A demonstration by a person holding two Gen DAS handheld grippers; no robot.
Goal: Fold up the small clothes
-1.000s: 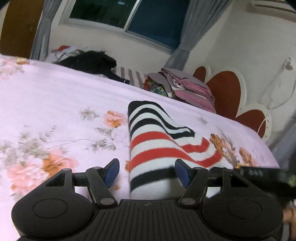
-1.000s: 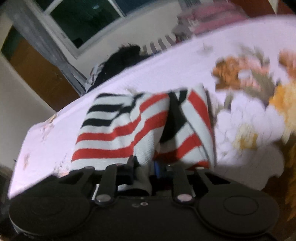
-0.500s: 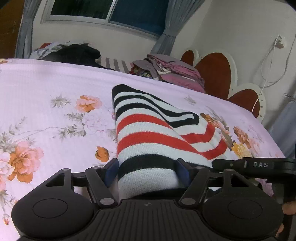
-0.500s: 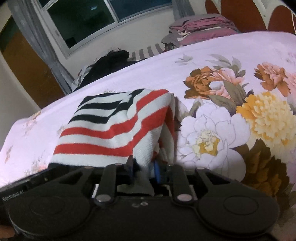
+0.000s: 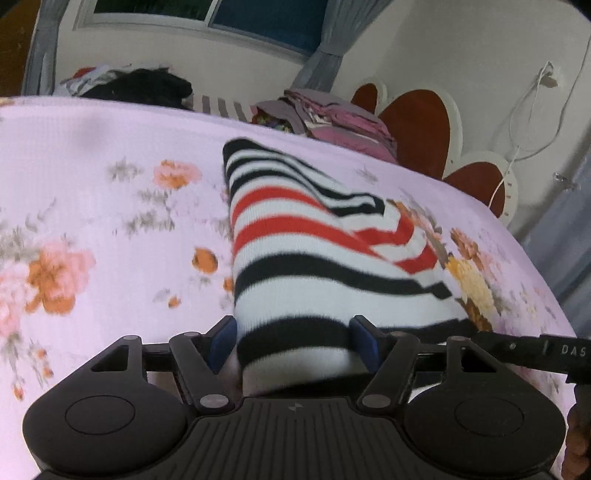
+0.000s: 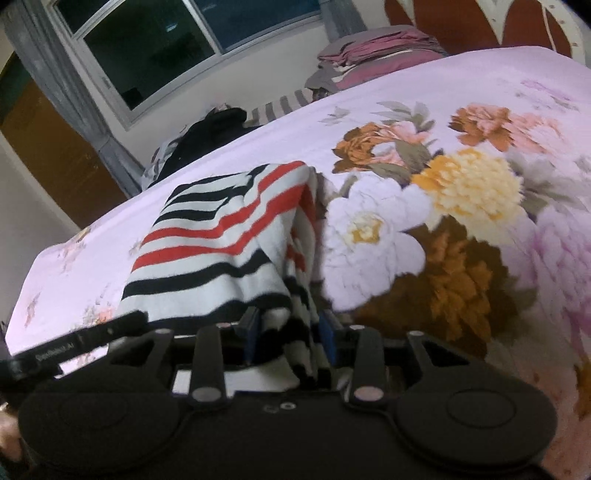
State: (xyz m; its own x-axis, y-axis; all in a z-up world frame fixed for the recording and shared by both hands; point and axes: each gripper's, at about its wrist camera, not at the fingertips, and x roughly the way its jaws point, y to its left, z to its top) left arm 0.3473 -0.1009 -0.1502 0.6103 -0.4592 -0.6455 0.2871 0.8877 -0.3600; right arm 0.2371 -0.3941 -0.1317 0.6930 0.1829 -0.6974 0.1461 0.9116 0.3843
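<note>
A small knit garment with black, white and red stripes [image 5: 317, 258] lies folded on the pink floral bedsheet [image 5: 92, 177]. My left gripper [image 5: 293, 345] is open, its blue pads [image 5: 223, 341] on either side of the garment's near edge. My right gripper [image 6: 290, 338] shows in the right wrist view, its jaws parted a little around the garment's near right corner [image 6: 229, 236], with cloth still between the blue pads [image 6: 327, 338]. The right gripper's body also shows at the right edge of the left wrist view [image 5: 535, 350].
At the far side of the bed lie a black clothes pile [image 5: 144, 86], a striped cloth [image 5: 221, 107] and a stack of folded pink and grey clothes [image 5: 332, 118]. A red and white headboard [image 5: 417, 122] stands to the right, with a window [image 5: 229, 18] behind.
The right gripper, shut on the garment's corner before, has its jaws parted wider now. The left gripper has slid forward so the garment's edge lies between its open pads.
</note>
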